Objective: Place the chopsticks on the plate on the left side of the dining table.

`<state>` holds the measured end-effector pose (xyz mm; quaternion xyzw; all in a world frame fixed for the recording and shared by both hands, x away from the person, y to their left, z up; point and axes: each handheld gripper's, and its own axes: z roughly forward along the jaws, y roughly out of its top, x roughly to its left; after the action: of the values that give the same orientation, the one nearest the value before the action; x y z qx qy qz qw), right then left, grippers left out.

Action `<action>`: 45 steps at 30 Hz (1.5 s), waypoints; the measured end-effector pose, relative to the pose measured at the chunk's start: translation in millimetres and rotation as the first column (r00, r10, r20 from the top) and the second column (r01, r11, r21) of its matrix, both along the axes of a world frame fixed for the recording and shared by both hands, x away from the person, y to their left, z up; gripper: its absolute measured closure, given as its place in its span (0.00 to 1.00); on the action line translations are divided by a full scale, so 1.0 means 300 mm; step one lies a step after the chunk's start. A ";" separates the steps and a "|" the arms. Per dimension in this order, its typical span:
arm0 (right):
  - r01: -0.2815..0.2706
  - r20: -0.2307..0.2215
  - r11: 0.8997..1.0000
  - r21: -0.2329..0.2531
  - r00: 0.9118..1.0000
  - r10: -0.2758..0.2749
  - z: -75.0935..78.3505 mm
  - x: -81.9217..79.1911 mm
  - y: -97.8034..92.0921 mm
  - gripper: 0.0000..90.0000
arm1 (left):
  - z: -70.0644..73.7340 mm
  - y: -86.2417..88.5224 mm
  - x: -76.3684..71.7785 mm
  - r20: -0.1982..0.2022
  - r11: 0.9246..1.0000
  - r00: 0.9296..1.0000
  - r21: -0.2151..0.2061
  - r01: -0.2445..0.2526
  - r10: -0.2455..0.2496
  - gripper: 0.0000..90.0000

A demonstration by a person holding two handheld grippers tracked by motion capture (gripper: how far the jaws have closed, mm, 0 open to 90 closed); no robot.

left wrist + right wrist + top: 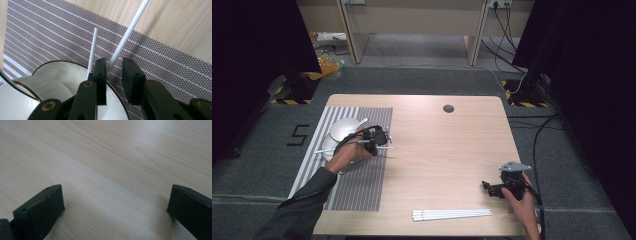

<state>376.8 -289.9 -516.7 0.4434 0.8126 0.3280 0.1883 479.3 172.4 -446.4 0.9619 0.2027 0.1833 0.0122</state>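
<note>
The left gripper [113, 75] is held with its fingers [100, 75] slightly apart around a white stick [127, 35], above the white bowls [343, 131] on the striped mat [362, 175]. A second stick [92, 52] is seen beside it. The right gripper [504, 186] is spread wide over bare desk [112, 157], near the bundled sticks [452, 214].

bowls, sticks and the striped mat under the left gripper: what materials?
Bowls: likely glazed ceramic, glossy white with a thin dark rim line. Sticks: smooth white rods, probably plastic, possibly coated; the look leaves it open. Mat: woven mesh, likely vinyl or fabric, a grey-brown dotted weave with white stripes. Left gripper fingers: matte black.
</note>
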 end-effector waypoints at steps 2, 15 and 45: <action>0.001 0.000 1.000 0.000 1.000 -0.001 0.000 0.000 0.000 0.01 | 0.000 -0.004 0.000 0.001 1.000 1.000 -0.007 0.002 -0.002 0.82; 0.000 -0.001 1.000 0.000 1.000 0.000 0.000 0.000 0.000 0.01 | 0.006 -0.009 0.006 -0.010 1.000 1.000 -0.008 0.017 -0.017 0.85; -0.002 -0.001 1.000 0.001 1.000 0.002 0.000 0.000 0.000 0.01 | -0.019 0.000 0.027 -0.034 0.998 0.998 0.025 0.050 -0.049 0.86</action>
<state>376.7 -289.8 -516.7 0.4427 0.8131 0.3283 0.1873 487.2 172.4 -452.1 0.9696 0.1765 0.1694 0.0010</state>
